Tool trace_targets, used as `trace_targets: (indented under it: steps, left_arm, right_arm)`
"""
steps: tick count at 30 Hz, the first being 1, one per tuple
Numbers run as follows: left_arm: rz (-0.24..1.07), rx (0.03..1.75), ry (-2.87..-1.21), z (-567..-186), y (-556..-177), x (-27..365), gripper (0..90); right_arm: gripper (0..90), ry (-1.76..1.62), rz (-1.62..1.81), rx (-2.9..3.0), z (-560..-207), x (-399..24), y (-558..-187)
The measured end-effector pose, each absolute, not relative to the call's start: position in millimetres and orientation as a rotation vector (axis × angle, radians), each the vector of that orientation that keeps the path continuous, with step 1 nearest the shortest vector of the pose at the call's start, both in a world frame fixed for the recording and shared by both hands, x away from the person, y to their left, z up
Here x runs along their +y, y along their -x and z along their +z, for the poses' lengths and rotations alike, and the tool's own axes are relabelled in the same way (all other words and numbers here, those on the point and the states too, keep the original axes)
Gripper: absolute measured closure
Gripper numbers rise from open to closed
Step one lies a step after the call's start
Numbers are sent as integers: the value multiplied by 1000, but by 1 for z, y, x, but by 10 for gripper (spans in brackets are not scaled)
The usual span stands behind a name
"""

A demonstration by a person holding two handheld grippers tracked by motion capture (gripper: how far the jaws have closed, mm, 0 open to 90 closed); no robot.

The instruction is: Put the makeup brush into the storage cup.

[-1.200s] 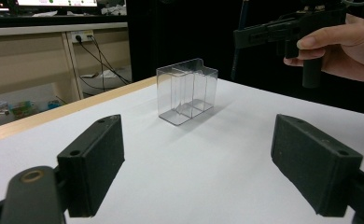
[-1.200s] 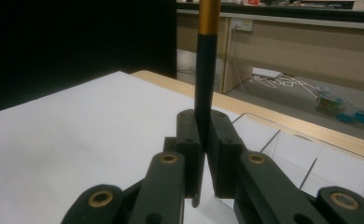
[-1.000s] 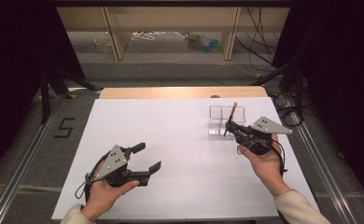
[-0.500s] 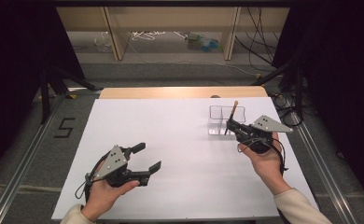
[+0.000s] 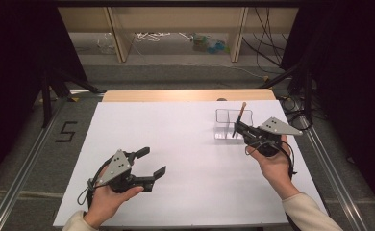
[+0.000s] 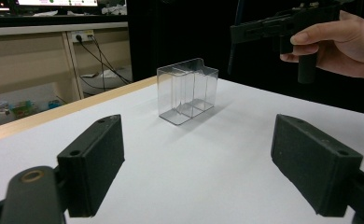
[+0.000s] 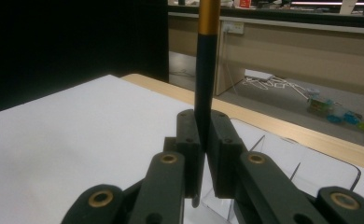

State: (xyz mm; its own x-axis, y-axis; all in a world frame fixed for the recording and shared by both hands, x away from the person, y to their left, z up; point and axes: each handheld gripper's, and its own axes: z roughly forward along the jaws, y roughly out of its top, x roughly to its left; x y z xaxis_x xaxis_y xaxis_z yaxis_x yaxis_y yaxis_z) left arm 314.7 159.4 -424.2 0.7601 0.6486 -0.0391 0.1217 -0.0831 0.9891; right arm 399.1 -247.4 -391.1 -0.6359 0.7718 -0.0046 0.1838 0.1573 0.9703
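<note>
Black brush (image 5: 238,120) pinched upright in the right tool (image 5: 237,128), above the clear holder (image 5: 224,118).

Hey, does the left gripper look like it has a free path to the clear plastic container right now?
Probably yes. The left gripper has its jaws open toward the clear container, with bare white table between them. The right gripper, shut on a brush, hovers at the container, so it may crowd that side.
</note>
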Motion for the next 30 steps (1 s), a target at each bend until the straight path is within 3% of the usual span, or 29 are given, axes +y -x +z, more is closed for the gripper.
trace_targets:
  steps: [30]
  left_arm:
    - [490, 626, -1624, -424, -315, 159, 170]
  right_arm:
    - [843, -916, 1493, 1900, -389, -251, -407]
